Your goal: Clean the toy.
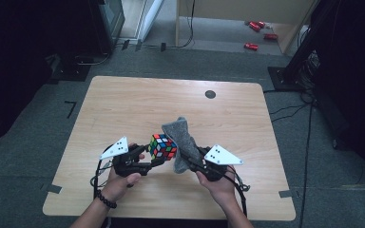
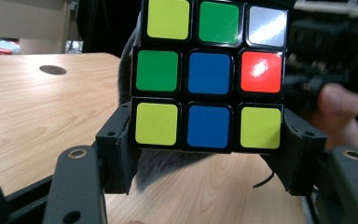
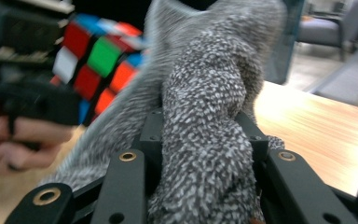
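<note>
The left claw (image 2: 209, 135) is clamped on a scrambled puzzle cube (image 2: 209, 74), its two black jaws pressing the lowest layer from either side, so the cube stands up out of the claw and clear of the tabletop (image 2: 37, 107). In the high view the same left claw (image 1: 148, 160) points toward the right one, with the cube (image 1: 162, 146) at its tip, held above the wood. The right claw (image 3: 200, 140) is closed on a bunched grey cloth (image 3: 209, 116), the fabric filling the gap between its jaws and rising past them in a thick fold. Seen from above, the right claw (image 1: 195, 160) holds the cloth (image 1: 180, 140) so that it stands tilted up and away from the person, its side right against the cube. Just beyond the right claw's jaws, to their left in its own view, sits the cube (image 3: 98, 60) with the left hand (image 3: 14, 140) under it. Farther out, past both claws, a dark round hole (image 1: 210, 94) marks the far part of the tabletop (image 1: 123, 104).
</note>
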Available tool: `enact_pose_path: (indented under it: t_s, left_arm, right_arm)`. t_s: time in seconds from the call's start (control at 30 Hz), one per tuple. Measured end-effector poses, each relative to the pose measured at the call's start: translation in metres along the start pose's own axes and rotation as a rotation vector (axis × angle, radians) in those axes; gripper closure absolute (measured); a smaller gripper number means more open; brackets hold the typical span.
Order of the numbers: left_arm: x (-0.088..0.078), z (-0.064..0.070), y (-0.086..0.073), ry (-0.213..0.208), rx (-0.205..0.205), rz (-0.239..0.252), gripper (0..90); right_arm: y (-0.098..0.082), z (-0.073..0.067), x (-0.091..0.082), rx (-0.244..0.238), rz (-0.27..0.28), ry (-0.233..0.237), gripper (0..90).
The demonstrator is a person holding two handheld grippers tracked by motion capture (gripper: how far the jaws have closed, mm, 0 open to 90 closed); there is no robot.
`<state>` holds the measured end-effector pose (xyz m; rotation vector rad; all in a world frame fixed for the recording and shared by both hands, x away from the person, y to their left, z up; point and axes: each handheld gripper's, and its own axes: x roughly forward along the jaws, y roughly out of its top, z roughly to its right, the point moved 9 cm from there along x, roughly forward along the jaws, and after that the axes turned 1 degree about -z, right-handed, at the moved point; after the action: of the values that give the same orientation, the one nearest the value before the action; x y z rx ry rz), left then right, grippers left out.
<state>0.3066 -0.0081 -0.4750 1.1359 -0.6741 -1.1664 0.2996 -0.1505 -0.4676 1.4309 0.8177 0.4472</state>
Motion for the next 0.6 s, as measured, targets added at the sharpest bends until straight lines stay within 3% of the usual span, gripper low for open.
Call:
enact_pose_path:
  t_s: [0.17, 0.37, 0.47, 0.6]
  left_arm:
    - [-0.002, 0.0, 0.003, -0.014, -0.017, 0.018, 34.7]
    - [-0.008, -0.007, 0.008, 0.009, -0.048, 0.041, 34.7]
    - [-0.008, -0.011, 0.007, 0.037, -0.063, 0.029, 34.7]
    - [-0.006, -0.019, 0.002, 0.078, -0.091, -0.014, 34.7]
  right_arm:
    - [-0.008, -0.019, 0.01, -0.113, -0.018, 0.053, 65.0]
    - [-0.041, -0.044, 0.024, -0.237, -0.195, 0.171, 64.1]
    - [-0.05, -0.041, 0.029, -0.238, -0.248, 0.139, 62.8]
    - [-0.046, -0.013, 0.025, -0.164, -0.232, 0.015, 61.6]
